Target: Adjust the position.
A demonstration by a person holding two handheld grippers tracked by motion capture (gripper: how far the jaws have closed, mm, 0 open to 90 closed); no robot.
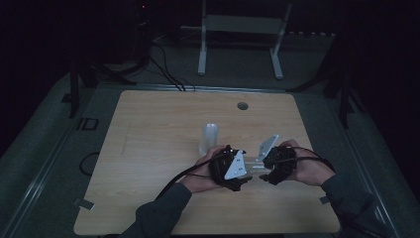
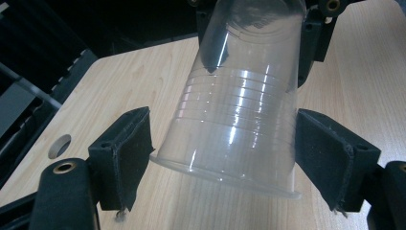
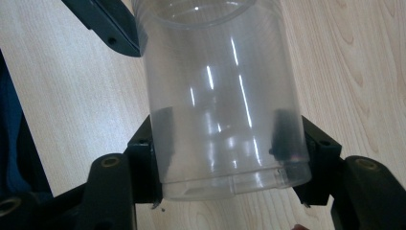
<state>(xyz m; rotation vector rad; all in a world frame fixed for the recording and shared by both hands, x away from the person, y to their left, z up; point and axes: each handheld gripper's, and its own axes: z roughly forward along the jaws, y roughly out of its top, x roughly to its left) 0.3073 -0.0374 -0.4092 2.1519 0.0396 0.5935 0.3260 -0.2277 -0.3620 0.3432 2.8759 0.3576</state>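
The clear plastic cup (image 3: 225, 96) lies on its side in the air between my two grippers, just above the desk (image 1: 148, 148), near its front edge and right of the middle. In the right gripper view its narrow bottom end sits between my right gripper's (image 3: 225, 158) jaws, and both pads press against the cup's wall, so that gripper grips the cup. In the left gripper view the wide rim of the cup (image 2: 234, 143) points toward my left gripper (image 2: 222, 153), tilted a little, and lies between its jaws. The left pad stands just beside the rim and the right pad close to the cup's wall; I see no pad pressing, so my left jaws are open around the cup. At the top of that view the other gripper clamps the cup's far end.

From the high view my left gripper (image 1: 229, 169) and right gripper (image 1: 277, 166) face each other closely, each held in a hand, with black cables trailing off them and the forearms coming in from the bottom edge. A second clear cup (image 1: 208, 139) stands on the desk just behind my left hand. Farther back a round hole (image 1: 242, 105) is cut into the desktop. Beyond the desk a white frame (image 1: 242, 34) stands on the dark floor.
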